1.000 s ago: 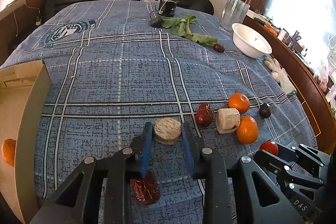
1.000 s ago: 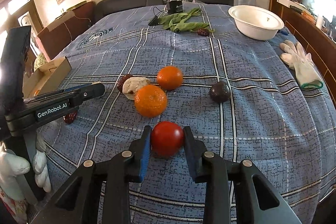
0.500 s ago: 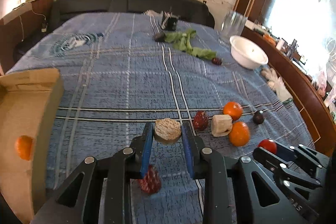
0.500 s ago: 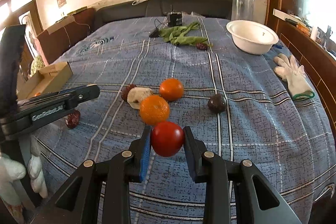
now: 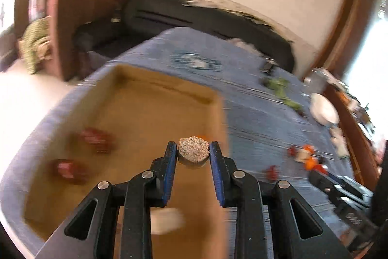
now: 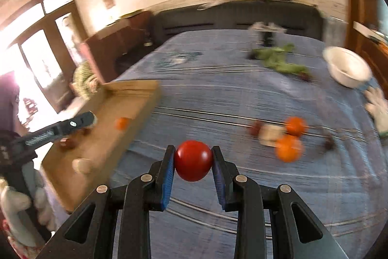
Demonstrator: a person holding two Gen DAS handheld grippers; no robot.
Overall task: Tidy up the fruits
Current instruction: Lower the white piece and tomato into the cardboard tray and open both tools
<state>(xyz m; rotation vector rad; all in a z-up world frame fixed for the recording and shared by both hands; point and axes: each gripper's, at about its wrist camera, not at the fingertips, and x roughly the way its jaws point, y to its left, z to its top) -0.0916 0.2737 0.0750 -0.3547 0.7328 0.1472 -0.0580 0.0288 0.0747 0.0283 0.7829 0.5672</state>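
Observation:
My left gripper is shut on a pale beige, rough-topped round piece and hangs over the open cardboard box. Blurred red fruits and a pale piece lie inside the box. My right gripper is shut on a red tomato, held above the blue plaid bedspread. To its left lies the box, holding a small orange. Two oranges, a pale chunk and dark fruits stay on the bed at the right.
A white bowl and green leaves lie far right on the bed. A white glove lies by the right edge. A gloved hand holds the left gripper's body over the box. A dark headboard closes the far end.
Both grippers rose and swung left with their loads. The left one now hangs over the box, which was at the frame's left edge before. The tomato was lifted off the bedspread.

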